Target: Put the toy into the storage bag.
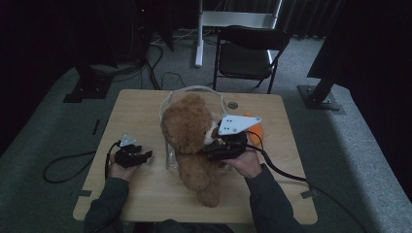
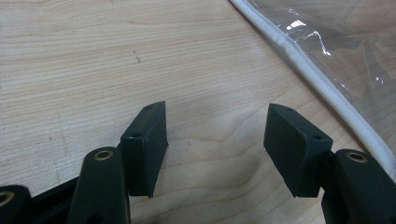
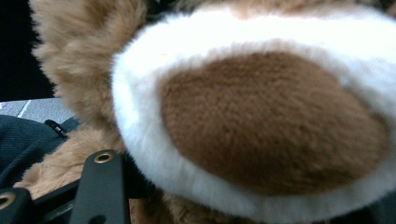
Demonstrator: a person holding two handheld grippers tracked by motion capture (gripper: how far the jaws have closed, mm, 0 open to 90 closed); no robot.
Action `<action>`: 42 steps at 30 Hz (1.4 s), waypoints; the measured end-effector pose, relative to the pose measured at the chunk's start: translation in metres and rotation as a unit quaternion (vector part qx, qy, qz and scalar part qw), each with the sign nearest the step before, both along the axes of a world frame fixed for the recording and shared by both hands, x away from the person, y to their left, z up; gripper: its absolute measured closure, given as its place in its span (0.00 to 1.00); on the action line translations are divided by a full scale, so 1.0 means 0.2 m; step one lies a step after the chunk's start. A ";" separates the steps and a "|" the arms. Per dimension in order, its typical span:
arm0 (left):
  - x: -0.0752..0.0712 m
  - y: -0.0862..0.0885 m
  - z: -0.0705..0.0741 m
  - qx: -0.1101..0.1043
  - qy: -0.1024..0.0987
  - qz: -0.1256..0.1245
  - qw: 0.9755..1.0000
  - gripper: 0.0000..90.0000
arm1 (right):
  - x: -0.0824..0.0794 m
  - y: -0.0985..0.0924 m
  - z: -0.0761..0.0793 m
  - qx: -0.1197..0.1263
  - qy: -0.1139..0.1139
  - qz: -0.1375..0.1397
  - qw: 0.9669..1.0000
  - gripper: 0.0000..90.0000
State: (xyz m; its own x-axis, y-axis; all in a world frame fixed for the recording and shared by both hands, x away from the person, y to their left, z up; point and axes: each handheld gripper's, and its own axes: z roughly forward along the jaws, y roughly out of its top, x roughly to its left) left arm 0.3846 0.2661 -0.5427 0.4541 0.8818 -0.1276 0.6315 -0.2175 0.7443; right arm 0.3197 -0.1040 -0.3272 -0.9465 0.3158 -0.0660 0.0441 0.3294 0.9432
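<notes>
Brown plush teddy bear (image 1: 192,141) lies centre frame in the high view on the light wooden table (image 1: 141,111), head partly inside a clear plastic bag with white piping (image 1: 171,158). Right gripper (image 1: 218,148) presses against the bear's side; its view shows a white-rimmed brown paw pad (image 3: 261,121) against the jaws, clamped on the bear. Left gripper (image 1: 137,158) rests lower left on the table, jaws apart, nothing between them. Orange object (image 1: 256,132) sits behind the right gripper.
</notes>
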 end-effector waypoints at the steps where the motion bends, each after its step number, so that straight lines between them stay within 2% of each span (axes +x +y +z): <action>1: 0.00 0.00 0.00 0.000 0.000 0.000 1.000 0.45 | 0.00 0.00 0.00 0.000 -0.001 0.000 1.000 0.42; 13: 0.00 0.00 0.00 -0.001 0.000 0.001 1.000 0.44 | 0.02 0.01 0.03 0.003 -0.001 -0.006 1.000 0.42; 18: 0.00 0.00 0.00 -0.002 0.000 0.001 1.000 0.44 | 0.02 0.00 0.05 0.012 0.001 -0.004 1.000 0.42; 25: 0.00 0.00 0.00 -0.002 0.001 0.001 1.000 0.44 | 0.02 0.00 0.07 0.009 -0.001 -0.007 1.000 0.42; 42: 0.00 0.00 0.00 -0.002 0.000 0.001 1.000 0.44 | -0.01 0.02 0.19 0.016 -0.018 -0.010 1.000 0.42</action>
